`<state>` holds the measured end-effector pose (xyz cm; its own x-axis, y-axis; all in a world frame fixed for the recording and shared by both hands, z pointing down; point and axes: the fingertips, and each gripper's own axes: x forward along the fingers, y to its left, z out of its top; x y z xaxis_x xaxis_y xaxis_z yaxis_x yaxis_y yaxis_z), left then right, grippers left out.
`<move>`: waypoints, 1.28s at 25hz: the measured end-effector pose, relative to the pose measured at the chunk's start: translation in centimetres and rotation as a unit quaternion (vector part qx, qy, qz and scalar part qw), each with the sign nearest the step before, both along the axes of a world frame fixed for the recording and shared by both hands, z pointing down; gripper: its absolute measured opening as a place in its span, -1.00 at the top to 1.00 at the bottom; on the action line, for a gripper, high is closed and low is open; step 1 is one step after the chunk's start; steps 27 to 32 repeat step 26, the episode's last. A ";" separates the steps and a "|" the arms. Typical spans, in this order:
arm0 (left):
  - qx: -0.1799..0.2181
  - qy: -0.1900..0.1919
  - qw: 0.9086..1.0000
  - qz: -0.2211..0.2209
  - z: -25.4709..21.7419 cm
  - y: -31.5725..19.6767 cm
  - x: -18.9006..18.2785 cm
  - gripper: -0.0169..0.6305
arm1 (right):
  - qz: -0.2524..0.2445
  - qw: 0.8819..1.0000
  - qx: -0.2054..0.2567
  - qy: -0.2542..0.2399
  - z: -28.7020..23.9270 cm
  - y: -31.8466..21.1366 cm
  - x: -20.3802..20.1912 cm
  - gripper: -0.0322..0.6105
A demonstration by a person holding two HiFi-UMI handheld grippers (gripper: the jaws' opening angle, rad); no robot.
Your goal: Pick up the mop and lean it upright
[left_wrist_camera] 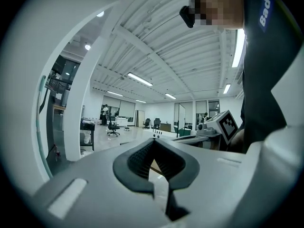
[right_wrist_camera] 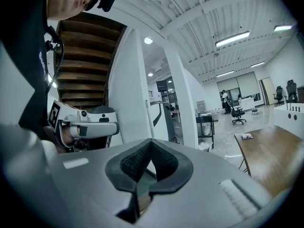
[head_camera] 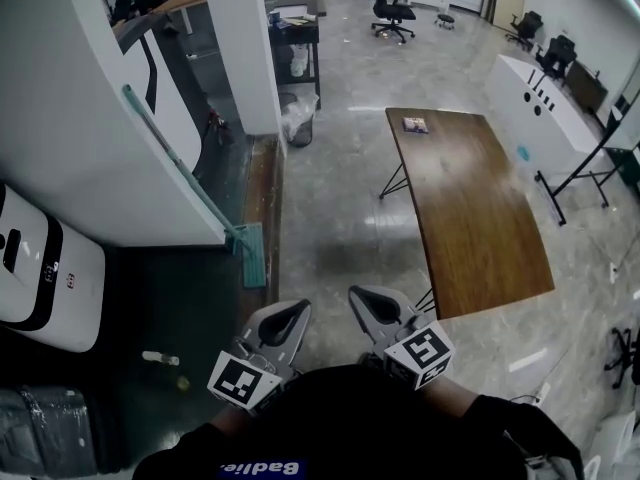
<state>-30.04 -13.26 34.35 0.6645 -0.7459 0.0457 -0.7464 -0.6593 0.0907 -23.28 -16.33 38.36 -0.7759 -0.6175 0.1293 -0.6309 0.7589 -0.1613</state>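
The mop leans upright against the white wall, its teal handle (head_camera: 180, 163) slanting down to the flat teal mop head (head_camera: 250, 255) on the floor. In the left gripper view the handle (left_wrist_camera: 39, 127) is a thin green line at the far left. My left gripper (head_camera: 293, 311) is held low, close to my body and a short way below the mop head, shut with nothing in it. Beside it my right gripper (head_camera: 360, 296) is also shut and empty. Neither gripper touches the mop. The closed pads (left_wrist_camera: 142, 158) and pads (right_wrist_camera: 137, 163) fill each gripper view.
A long wooden table (head_camera: 470, 198) stands to the right with a small book on its far end. A white appliance (head_camera: 40, 273) sits at the left, and a small bottle (head_camera: 160, 358) lies on the dark floor. A bagged bin (head_camera: 298, 118) and office chairs (head_camera: 392, 13) are farther back.
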 end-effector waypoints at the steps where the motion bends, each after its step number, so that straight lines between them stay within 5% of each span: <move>1: 0.000 -0.001 1.000 0.002 0.0 -0.1 0.4 0.89 | 0.000 1.000 -0.001 -0.002 0.2 -0.1 0.3 0.89; 32: -0.019 -0.004 1.000 0.006 0.9 0.7 1.5 0.89 | -0.013 1.000 -0.012 0.005 0.9 1.0 0.6 0.89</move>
